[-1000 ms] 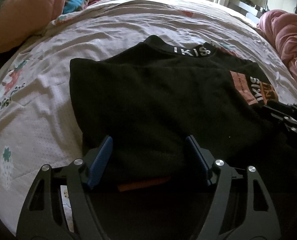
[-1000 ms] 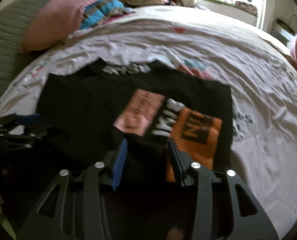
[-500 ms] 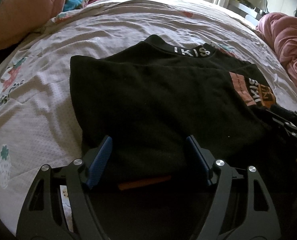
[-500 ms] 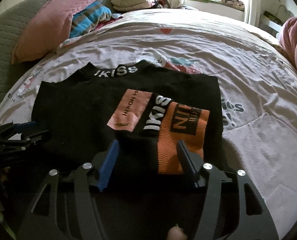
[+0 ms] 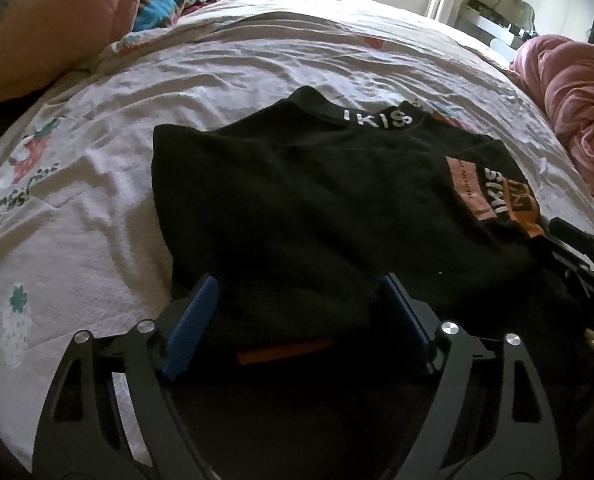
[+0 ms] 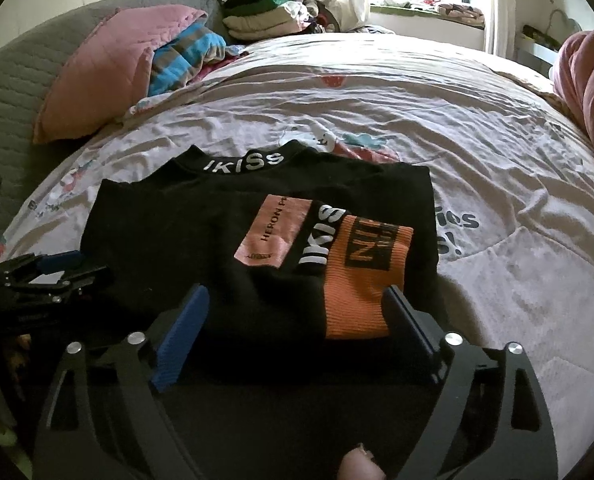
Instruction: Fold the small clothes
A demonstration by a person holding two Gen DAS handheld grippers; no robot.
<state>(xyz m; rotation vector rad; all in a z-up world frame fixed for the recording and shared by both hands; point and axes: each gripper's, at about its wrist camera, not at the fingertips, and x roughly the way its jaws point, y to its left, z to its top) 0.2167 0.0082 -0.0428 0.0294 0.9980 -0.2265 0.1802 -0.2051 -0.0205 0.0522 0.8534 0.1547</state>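
Observation:
A small black sweater [image 5: 297,200] with a white "IKISS" collar and orange and pink sleeve patches lies partly folded on the bed; it also shows in the right wrist view [image 6: 201,236]. My left gripper [image 5: 297,312] is open, its jaws straddling the sweater's near left hem. My right gripper [image 6: 293,320] is open, its jaws straddling the near right hem by the orange cuff [image 6: 361,280]. Each gripper shows at the edge of the other's view: the right one [image 5: 577,256] and the left one [image 6: 49,276].
The bed has a wrinkled white printed sheet [image 6: 437,120]. A pink pillow [image 6: 109,68] and a striped blue cloth [image 6: 185,56] lie at the far left, folded clothes [image 6: 265,12] behind them. A pink blanket [image 5: 577,100] is bunched at the right.
My right gripper's jaws have opened wider and the gripper has drawn back from the sweater, which now lies flatter. My left gripper has stayed open and barely moved.

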